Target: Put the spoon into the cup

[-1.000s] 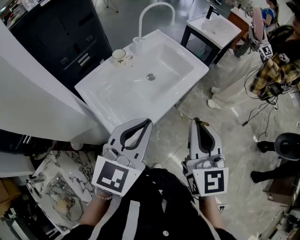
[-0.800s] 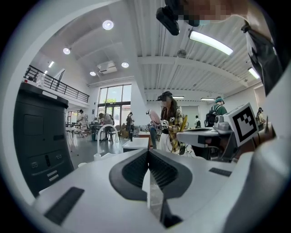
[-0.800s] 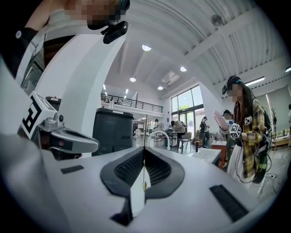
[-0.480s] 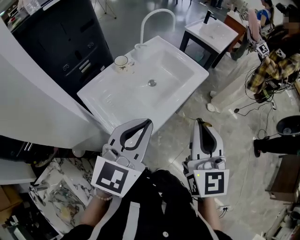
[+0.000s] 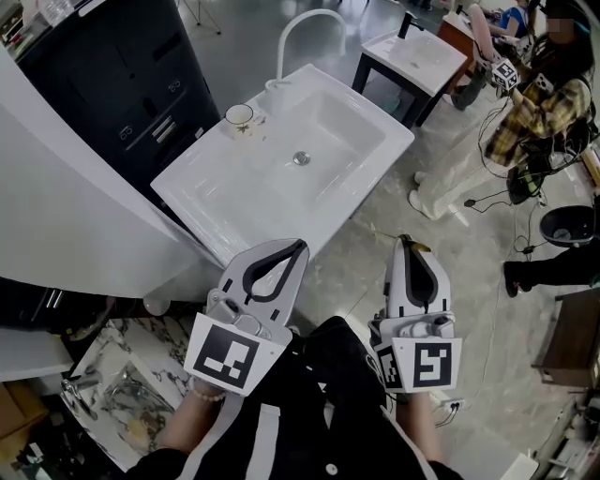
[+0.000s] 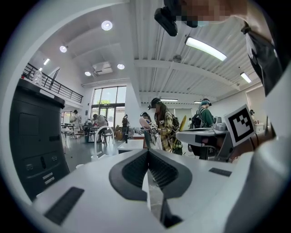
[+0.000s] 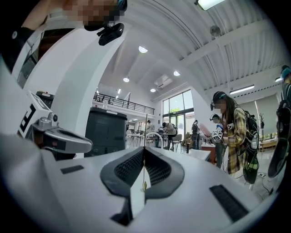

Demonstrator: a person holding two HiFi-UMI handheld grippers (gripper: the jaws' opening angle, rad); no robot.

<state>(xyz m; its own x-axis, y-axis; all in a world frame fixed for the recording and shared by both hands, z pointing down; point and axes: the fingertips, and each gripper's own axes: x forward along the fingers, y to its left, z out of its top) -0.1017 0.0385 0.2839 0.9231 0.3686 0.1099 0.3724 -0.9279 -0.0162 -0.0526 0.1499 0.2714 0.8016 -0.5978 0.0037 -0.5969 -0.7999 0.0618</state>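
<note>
A small white cup (image 5: 238, 115) with a gold rim stands on the back left corner of the white sink (image 5: 234, 192), beside the curved white faucet (image 5: 307, 21). Both grippers hang close to my body, well short of the sink's near edge. My right gripper (image 5: 406, 242) (image 7: 144, 151) is shut on a thin gold spoon (image 7: 144, 132). Its slim handle sticks up past the jaw tips, and a gold end (image 7: 144, 184) shows low between the pads. My left gripper (image 5: 298, 246) (image 6: 148, 153) is shut with nothing in it.
A dark cabinet (image 5: 122, 66) stands left of the sink. A second small basin on a black stand (image 5: 412, 52) sits behind right. A person in a plaid shirt (image 5: 534, 103) stands at far right among floor cables. A marble basin (image 5: 117, 380) lies low left.
The head view has shifted slightly, so the sink sits a little differently in frame. Both grippers stay shut in the same place near my body. The people at the right have moved.
</note>
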